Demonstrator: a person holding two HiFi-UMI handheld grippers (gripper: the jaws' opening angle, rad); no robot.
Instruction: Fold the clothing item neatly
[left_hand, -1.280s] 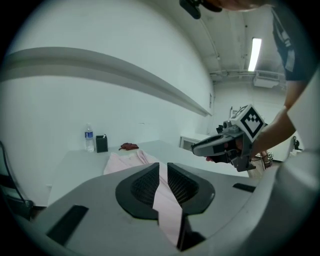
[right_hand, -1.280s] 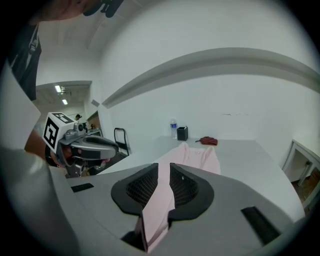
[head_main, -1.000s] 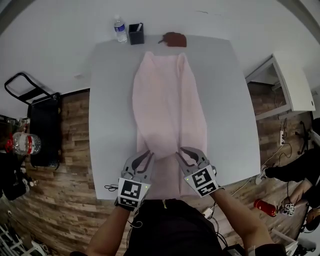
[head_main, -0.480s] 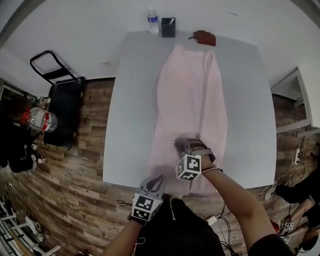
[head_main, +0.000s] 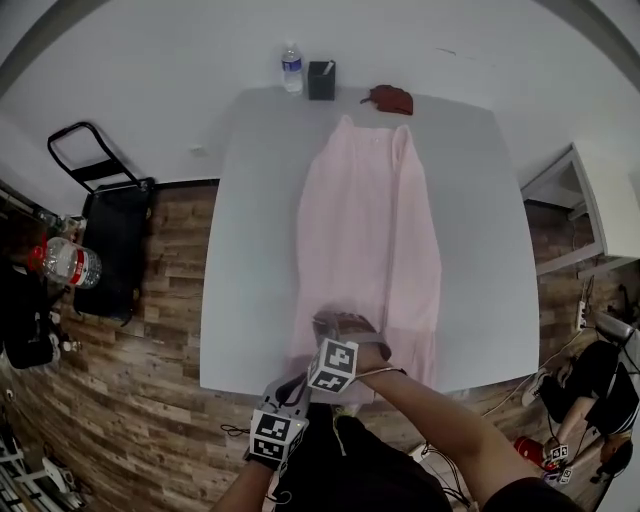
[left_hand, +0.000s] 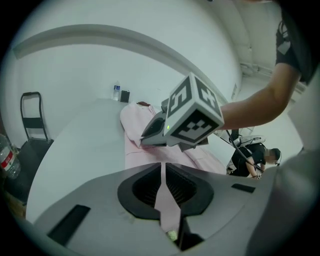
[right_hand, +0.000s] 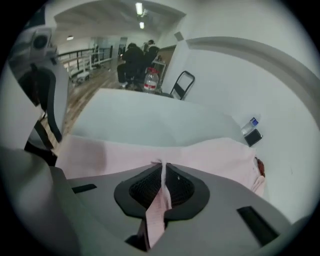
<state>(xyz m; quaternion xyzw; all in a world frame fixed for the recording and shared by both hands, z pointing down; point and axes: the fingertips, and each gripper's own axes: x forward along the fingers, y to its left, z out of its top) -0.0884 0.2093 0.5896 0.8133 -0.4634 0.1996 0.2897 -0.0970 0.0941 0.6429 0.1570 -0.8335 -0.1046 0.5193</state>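
A long pink garment (head_main: 365, 230) lies lengthwise on the grey table (head_main: 250, 250), its hem at the near edge. My left gripper (head_main: 292, 385) sits at the near table edge, shut on a thin strip of the pink cloth (left_hand: 167, 200). My right gripper (head_main: 335, 320) is just beyond it over the garment's near left part, jaws closing tight on a pinched fold of the same cloth (right_hand: 159, 197). In the left gripper view the right gripper (left_hand: 190, 112) hovers close in front. The garment (right_hand: 200, 152) stretches away from the right gripper (right_hand: 162, 167).
A water bottle (head_main: 291, 68), a black cup (head_main: 321, 80) and a brown object (head_main: 390, 98) stand at the table's far edge. A black hand truck (head_main: 90, 170) and a large bottle (head_main: 65, 265) are on the wood floor at left.
My right gripper has swung left across the hem, close to the left gripper. The left gripper has dropped back to the near table edge. Both grippers now pinch cloth.
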